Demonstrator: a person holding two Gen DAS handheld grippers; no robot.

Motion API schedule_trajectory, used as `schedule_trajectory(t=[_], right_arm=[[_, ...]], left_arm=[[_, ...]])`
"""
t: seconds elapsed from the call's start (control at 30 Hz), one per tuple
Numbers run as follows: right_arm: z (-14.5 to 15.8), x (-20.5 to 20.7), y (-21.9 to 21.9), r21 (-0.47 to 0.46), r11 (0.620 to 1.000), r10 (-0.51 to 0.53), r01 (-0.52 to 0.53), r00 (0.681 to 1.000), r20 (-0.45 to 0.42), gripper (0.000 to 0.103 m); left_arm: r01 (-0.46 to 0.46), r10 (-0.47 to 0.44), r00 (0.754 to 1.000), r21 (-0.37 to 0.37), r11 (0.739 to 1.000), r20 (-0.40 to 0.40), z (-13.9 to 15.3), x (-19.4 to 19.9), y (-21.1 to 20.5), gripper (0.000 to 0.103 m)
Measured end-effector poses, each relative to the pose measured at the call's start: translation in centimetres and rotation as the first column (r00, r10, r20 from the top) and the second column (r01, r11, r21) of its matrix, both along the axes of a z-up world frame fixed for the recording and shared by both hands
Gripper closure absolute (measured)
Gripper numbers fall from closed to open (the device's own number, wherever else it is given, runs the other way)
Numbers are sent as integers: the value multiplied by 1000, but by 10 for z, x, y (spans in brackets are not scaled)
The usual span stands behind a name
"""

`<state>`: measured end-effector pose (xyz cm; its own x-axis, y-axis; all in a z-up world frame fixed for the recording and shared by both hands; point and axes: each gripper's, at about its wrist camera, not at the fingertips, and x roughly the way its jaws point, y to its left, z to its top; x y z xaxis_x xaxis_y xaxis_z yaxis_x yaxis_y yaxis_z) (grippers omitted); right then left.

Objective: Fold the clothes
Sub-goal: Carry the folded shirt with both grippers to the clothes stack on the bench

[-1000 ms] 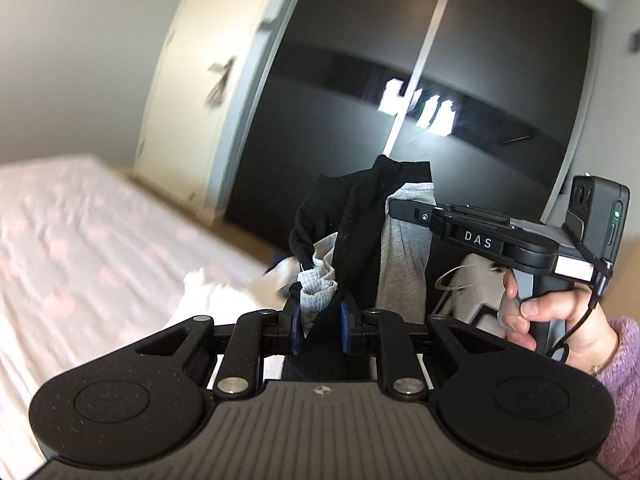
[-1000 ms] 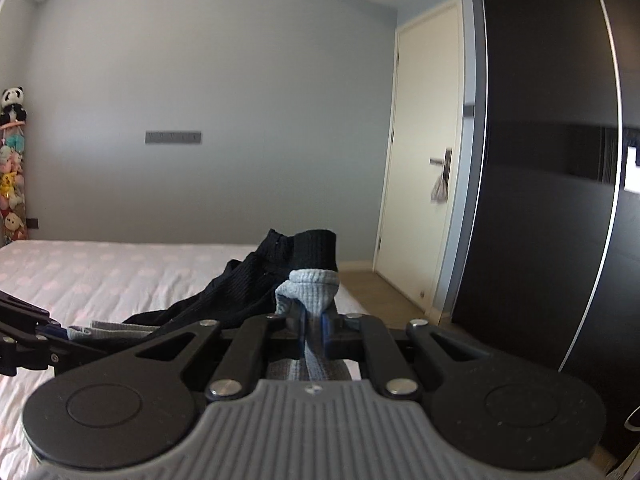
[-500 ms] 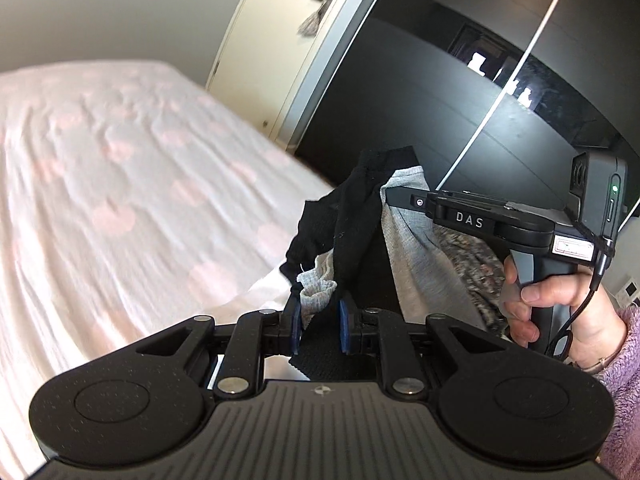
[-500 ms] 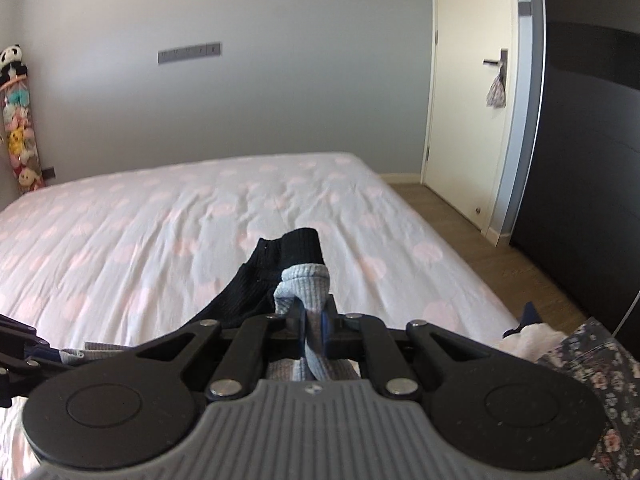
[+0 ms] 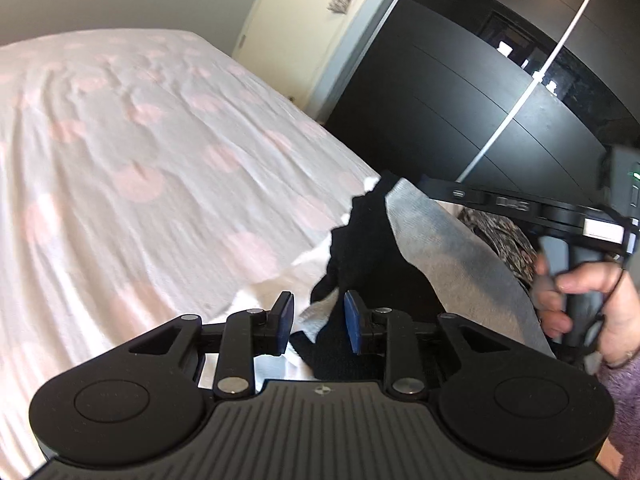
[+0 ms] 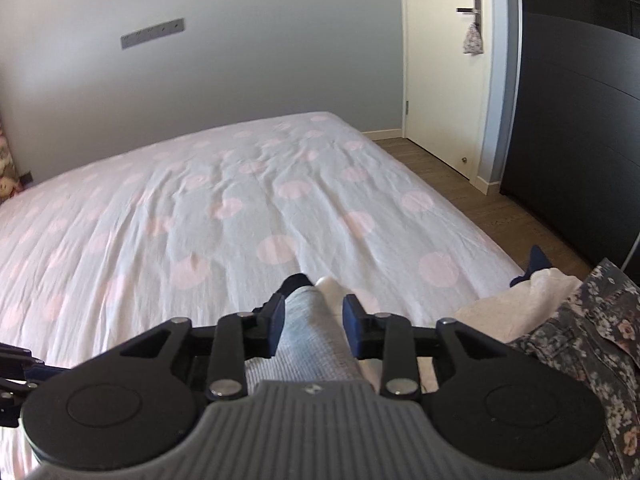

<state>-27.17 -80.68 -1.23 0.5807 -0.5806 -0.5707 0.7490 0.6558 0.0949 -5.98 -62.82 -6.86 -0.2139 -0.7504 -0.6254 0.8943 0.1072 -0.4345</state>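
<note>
Grey-and-black garment (image 5: 452, 256) lay draped between both tools over the bed (image 6: 224, 208) edge, long axis running left tool (image 5: 316, 320) to right tool (image 6: 312, 326), both jaws just opening, cloth loose between spread pads.

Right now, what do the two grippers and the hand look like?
Left gripper: black linkage arms with silver pivots, blue pads, ribbed grey body. Right gripper is built the same; from the side it shows a black bar with blurred white lettering, a white label and a green light. The hand wears a fuzzy purple sleeve.
</note>
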Motion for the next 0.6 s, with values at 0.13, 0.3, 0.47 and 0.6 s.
schedule_trajectory(t=[0.13, 0.3, 0.47, 0.6], right_arm=[[17, -17, 21, -14, 1000, -4, 5, 999, 34, 68], [27, -38, 73, -12, 1000, 19, -18, 998, 64, 85], [10, -54, 131, 48, 998, 23, -26, 998, 66, 85], [-10, -56, 161, 108, 993, 38, -47, 995, 91, 90]], left_arm=[[-12, 13, 1000, -29, 1000, 18, 14, -3, 13, 78], [-8, 10, 999, -53, 999, 52, 33, -16, 31, 78], [9, -6, 994, -32, 999, 106, 42, -39, 51, 78], [15, -12, 991, -28, 999, 130, 45, -55, 65, 78]])
